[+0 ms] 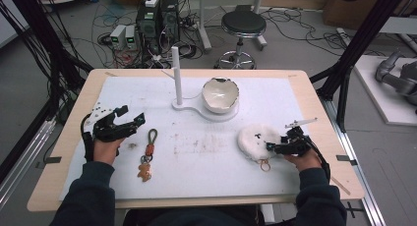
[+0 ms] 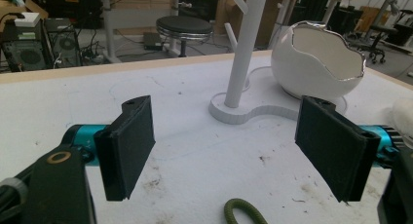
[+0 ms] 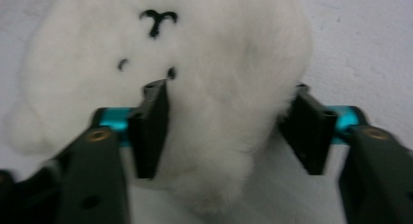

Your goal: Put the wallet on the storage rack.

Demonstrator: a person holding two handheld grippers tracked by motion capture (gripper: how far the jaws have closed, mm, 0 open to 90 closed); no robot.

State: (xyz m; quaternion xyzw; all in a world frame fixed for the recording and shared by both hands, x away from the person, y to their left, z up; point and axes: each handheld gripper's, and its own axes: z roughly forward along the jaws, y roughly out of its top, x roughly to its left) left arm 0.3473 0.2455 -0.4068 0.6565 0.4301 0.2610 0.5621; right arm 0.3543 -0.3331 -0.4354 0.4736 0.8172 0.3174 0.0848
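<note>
One wooden table covered by a scuffed white mat stands in a workshop whose grey floor is strewn with cables, with two computer towers and one round black stool beyond its far edge; no writing can be read anywhere. Ahead of the left gripper's jaws, which stand wide apart with nothing between them, rises one white stand on a flat base, and just beside it sits one white egg-shaped bowl with a jagged, silver-edged rim. One fluffy white plush, with small black stitched marks on its face, lies on the mat between the jaws of the right gripper, which are parted around its lower edge; the left jaw presses into the fur, though whether they actually grip it cannot be told. One keychain with a dark green cord loop, an orange tag and a small brown figure lies just below the left gripper's jaws, its loop showing at the bottom of the left gripper view. One small gold ring lies at the plush's near edge.
</note>
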